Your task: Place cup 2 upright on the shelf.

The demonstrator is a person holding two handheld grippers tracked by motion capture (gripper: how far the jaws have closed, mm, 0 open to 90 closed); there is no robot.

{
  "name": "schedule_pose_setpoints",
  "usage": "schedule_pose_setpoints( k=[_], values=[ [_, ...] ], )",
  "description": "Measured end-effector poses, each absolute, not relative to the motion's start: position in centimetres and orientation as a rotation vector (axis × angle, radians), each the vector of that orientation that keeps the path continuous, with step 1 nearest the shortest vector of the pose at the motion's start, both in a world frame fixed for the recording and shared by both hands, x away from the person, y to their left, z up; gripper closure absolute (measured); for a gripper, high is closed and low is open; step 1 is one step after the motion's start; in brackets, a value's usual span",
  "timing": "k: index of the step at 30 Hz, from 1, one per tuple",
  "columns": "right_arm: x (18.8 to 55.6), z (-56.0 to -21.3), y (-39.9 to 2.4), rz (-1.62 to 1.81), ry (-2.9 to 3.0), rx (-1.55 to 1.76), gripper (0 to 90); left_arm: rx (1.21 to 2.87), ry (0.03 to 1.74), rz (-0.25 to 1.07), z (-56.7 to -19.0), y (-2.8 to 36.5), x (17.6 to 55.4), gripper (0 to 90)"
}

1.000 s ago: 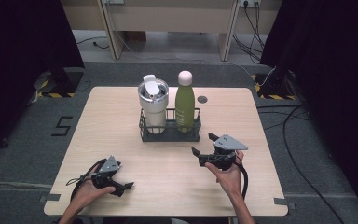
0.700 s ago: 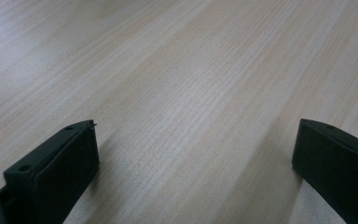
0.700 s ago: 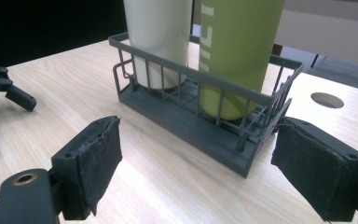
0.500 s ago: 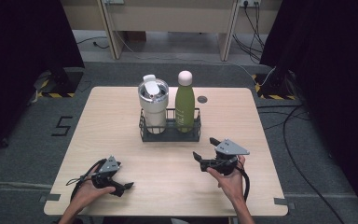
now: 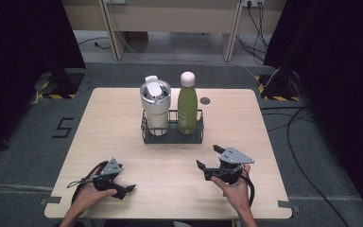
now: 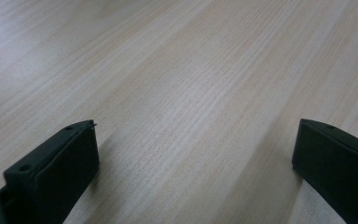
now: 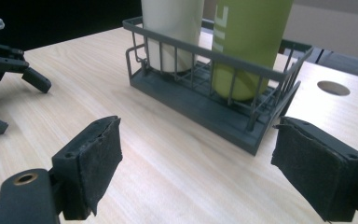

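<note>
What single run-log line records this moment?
left gripper: open, empty | right gripper: open, empty, facing rack | white cup, green bottle: in rack

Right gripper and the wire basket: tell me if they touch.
Apart. In the right gripper view, bare table lies between the open right gripper and the basket; the high view shows the same gap.

L gripper [image 5: 128,188]: black body, grey three-cornered plate on top, black cable looping off at 9 o'clock. Its jaws are plain matte black blocks w/ small screw holes along the top edge. R gripper [image 5: 207,157]: same black build, bigger grey plate, cable curling at 4 o'clock; jaw pads [image 7: 103,154] are dark, rough-textured, edges fraying. Forearms bare, no sleeves.
</note>
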State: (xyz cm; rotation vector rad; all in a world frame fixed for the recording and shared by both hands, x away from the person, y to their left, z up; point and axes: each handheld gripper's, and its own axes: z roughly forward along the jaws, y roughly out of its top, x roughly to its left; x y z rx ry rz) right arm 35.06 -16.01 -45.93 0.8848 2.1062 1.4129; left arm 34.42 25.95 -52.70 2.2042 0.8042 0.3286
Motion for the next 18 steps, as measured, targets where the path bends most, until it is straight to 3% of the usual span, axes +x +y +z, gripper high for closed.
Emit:
schedule_pose_setpoints(
  k=[18],
  values=[
    [34.0, -48.1, -17.6, 1.381, 2.124, 0.952, 15.3, 2.204, 0.805, 0.329, -52.7, 26.0, 34.4, 0.0]
  ],
)
